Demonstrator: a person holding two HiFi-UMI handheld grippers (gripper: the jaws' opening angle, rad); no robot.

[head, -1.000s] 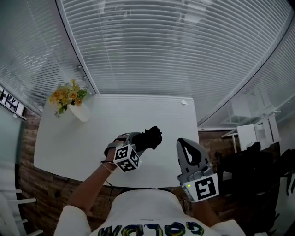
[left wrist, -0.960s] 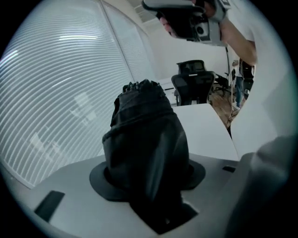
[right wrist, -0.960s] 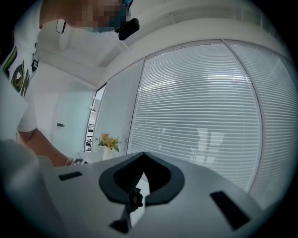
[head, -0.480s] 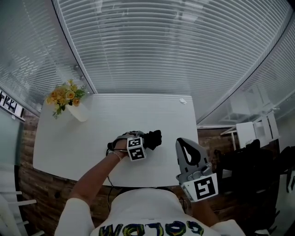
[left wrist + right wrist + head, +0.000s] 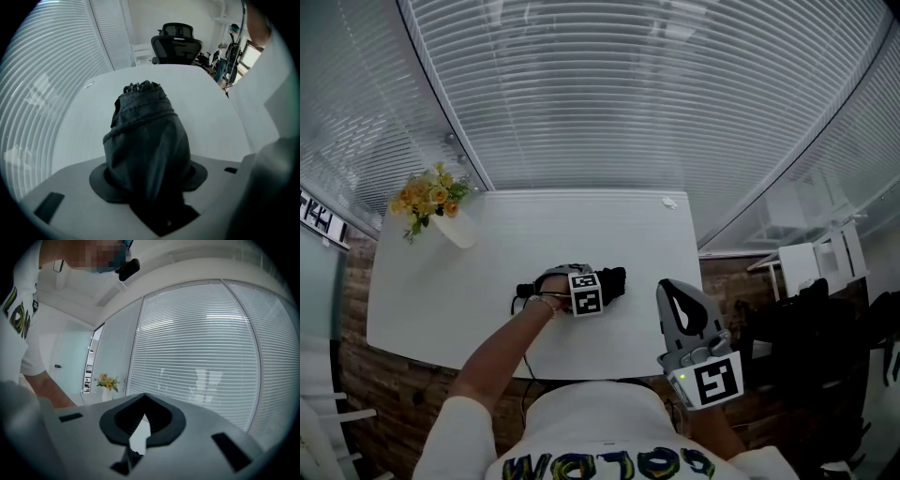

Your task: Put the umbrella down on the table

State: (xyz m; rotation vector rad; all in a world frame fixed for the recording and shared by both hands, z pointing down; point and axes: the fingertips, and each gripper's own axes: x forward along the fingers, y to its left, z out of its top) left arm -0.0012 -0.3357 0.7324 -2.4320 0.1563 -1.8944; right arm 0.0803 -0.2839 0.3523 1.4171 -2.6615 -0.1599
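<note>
Soft daylight filters through the wall of white horizontal window blinds (image 5: 628, 103) at the far side and gives all three views a cool, blue-grey cast. The white rectangular tabletop (image 5: 469, 281) is evenly lit, without glare and with only faint shadow. The folded black fabric umbrella (image 5: 147, 136) shows its creases at its far end, but its near end sinks into plain black. The dark brown brick-patterned floor (image 5: 366, 366) at the near left is dim. The wide-angle lenses bow the slats into arcs, and both gripper views have black rounded corners. The right edge of the left gripper view is a pale, out-of-focus smear.
</note>
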